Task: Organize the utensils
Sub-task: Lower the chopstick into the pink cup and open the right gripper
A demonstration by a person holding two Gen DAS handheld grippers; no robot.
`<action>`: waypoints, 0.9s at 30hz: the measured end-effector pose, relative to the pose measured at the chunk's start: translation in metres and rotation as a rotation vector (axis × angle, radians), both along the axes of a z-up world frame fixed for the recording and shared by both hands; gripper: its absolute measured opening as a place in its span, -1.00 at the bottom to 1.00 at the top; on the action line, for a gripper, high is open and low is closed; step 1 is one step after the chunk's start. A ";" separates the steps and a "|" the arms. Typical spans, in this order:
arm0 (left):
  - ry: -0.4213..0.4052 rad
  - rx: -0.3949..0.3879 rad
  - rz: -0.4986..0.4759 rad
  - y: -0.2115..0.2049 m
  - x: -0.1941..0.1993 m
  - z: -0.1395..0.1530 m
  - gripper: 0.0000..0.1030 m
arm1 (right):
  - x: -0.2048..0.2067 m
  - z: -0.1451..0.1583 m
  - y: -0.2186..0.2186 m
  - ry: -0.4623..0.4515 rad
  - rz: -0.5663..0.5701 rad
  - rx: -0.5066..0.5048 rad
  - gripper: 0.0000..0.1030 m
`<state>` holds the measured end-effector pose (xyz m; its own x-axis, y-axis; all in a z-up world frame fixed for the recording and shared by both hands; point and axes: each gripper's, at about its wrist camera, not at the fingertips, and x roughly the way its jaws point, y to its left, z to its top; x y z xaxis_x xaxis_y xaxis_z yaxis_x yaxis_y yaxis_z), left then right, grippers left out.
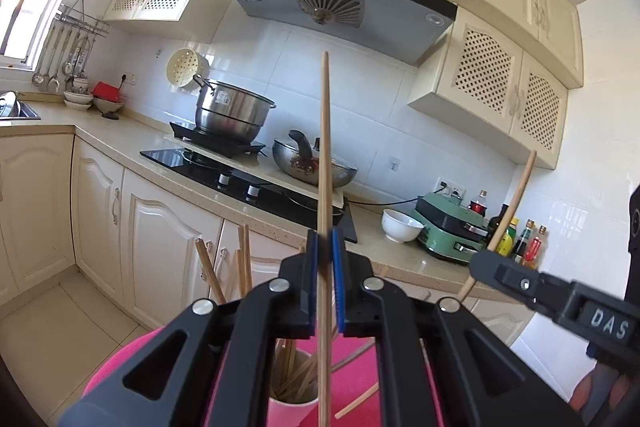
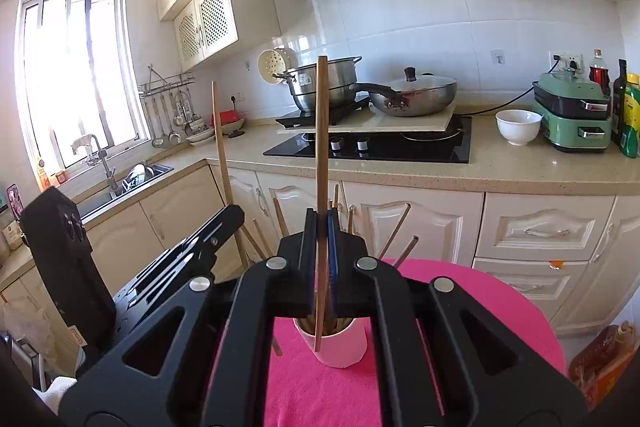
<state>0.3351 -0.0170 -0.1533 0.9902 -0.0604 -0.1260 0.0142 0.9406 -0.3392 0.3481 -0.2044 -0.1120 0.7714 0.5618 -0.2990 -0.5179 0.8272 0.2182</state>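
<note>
My left gripper [image 1: 325, 247] is shut on an upright wooden chopstick [image 1: 325, 147], held above a white cup [image 1: 290, 407] that holds several chopsticks. My right gripper [image 2: 322, 227] is shut on another upright chopstick [image 2: 321, 147], whose lower end hangs in front of the white cup [image 2: 340, 351]. The cup stands on a pink cloth [image 2: 460, 307]. The right gripper also shows in the left wrist view [image 1: 486, 261] at the right, with its chopstick [image 1: 516, 195] slanting up. The left gripper shows in the right wrist view [image 2: 230, 217] at the left, with its chopstick [image 2: 220, 147].
Loose chopsticks [image 1: 356, 403] lie on the pink cloth [image 1: 360, 359] beside the cup. Behind is a kitchen counter [image 2: 500, 167] with a black hob [image 2: 372, 147], steel pot [image 2: 320, 83], wok [image 2: 412, 95], white bowl [image 2: 518, 127] and green cooker [image 2: 572, 119]. A sink [image 2: 128, 179] is at the left.
</note>
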 end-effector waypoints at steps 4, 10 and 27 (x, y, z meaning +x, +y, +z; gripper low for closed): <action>-0.016 -0.009 0.034 0.004 0.015 -0.007 -0.86 | 0.012 -0.014 0.004 -0.005 0.014 0.005 -0.89; -0.034 0.013 0.050 0.005 0.033 -0.019 -0.86 | 0.025 -0.025 0.009 -0.040 0.031 0.004 -0.89; -0.023 0.056 0.032 -0.006 0.045 -0.063 -0.86 | 0.030 -0.054 0.015 -0.063 0.063 -0.036 -0.89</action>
<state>0.3805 -0.0226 -0.2163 0.9942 -0.0227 -0.1051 -0.0084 0.9581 -0.2863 0.3784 -0.1891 -0.1663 0.7526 0.5997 -0.2720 -0.5812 0.7991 0.1537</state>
